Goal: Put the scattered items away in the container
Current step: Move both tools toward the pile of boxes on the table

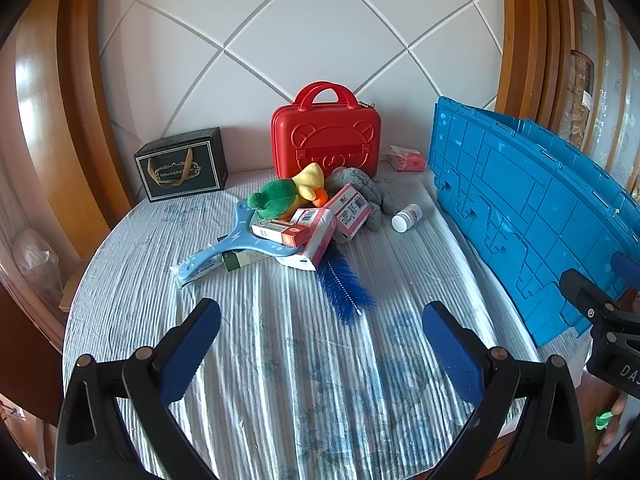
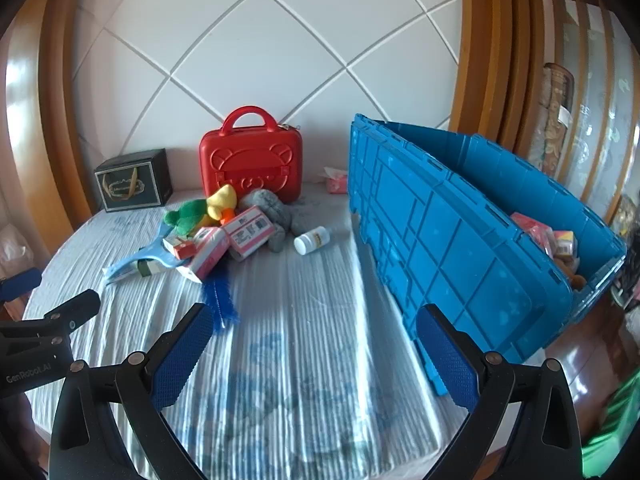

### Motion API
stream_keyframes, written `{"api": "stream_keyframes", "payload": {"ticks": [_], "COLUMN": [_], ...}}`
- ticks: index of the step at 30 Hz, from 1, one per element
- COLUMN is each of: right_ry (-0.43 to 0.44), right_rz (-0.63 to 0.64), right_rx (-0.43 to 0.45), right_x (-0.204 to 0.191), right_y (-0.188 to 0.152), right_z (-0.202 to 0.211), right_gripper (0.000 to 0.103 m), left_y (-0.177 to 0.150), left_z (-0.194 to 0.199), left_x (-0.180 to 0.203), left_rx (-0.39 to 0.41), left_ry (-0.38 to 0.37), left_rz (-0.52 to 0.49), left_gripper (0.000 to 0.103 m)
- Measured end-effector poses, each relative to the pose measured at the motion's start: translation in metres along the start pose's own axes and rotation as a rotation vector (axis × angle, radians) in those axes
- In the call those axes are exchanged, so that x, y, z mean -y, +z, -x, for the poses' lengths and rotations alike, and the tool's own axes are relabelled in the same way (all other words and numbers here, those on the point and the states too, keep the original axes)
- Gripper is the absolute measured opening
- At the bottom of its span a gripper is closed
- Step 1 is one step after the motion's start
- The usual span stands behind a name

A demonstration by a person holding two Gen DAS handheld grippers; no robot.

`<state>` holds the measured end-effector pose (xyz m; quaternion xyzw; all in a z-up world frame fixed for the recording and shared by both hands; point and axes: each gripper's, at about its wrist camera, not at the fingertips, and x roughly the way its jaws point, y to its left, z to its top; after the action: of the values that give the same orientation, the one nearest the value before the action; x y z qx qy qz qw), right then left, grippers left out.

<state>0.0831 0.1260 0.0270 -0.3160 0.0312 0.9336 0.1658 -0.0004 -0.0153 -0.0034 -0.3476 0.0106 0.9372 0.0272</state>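
The bed [image 1: 288, 360] is the biggest thing here, with a wrinkly white and blue sheet on it. Everything else is told from the red case [image 1: 326, 136], which stands up at the back of the bed against the white wall.

To the right of the red case is the big blue crate [image 2: 480, 240]. Its lid leans open toward the bed. Inside, at the end far from the red case, lie a few small things: a pink pack, a little colorful box and something brown and fuzzy. I cannot tell just what they are.

To the left of the red case sits a dark gift box [image 1: 182, 164]. It is closed, so I cannot see inside.

Right in front of the red case is the messy pile. A gray plush toy [image 1: 360, 188] touches a green and yellow duck toy [image 1: 288, 194]. Pink and white boxes [image 1: 348, 210] lie on them. A light blue flat toy [image 1: 240, 236] sticks out to the left, and a fuzzy blue brush [image 1: 344, 284] pokes out from under the pile.

A small white bottle [image 1: 406, 218] lies on its side, just right of the pile. A pink tissue pack [image 1: 406, 160] sits right beside the red case.

The left gripper [image 1: 320, 344] and right gripper [image 2: 314, 344] are both wide apart, holding nothing, above the sheet in front of the pile.
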Motion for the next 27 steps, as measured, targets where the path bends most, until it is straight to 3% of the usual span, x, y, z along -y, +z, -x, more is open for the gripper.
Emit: {"api": "stream_keyframes", "payload": {"ticks": [11,16,24,27], "right_ry": [0.034,0.118,0.303,0.348], "right_rz": [0.04,0.069,0.153,0.172], "right_rx": [-0.045,-0.071,-0.168,-0.21], "right_x": [0.006,0.009,0.008,0.0], "right_y": [0.007,0.021,0.037,0.038], "right_z": [-0.033,-0.071,-0.153,-0.176], "right_gripper": [0.103,0.103,0.103,0.103], "left_y": [0.0,0.008,0.005,0.004], "left_z": [-0.031,-0.052,-0.101,-0.112], "left_x": [-0.001,-0.009,-0.027,-0.033], "left_rx": [-0.051,-0.069,-0.197,-0.228], "left_ry": [0.026,0.051,0.155,0.111], "left_rz": [0.049,0.071,0.16,0.099], "left_gripper": [0.103,0.102,0.102,0.099]}}
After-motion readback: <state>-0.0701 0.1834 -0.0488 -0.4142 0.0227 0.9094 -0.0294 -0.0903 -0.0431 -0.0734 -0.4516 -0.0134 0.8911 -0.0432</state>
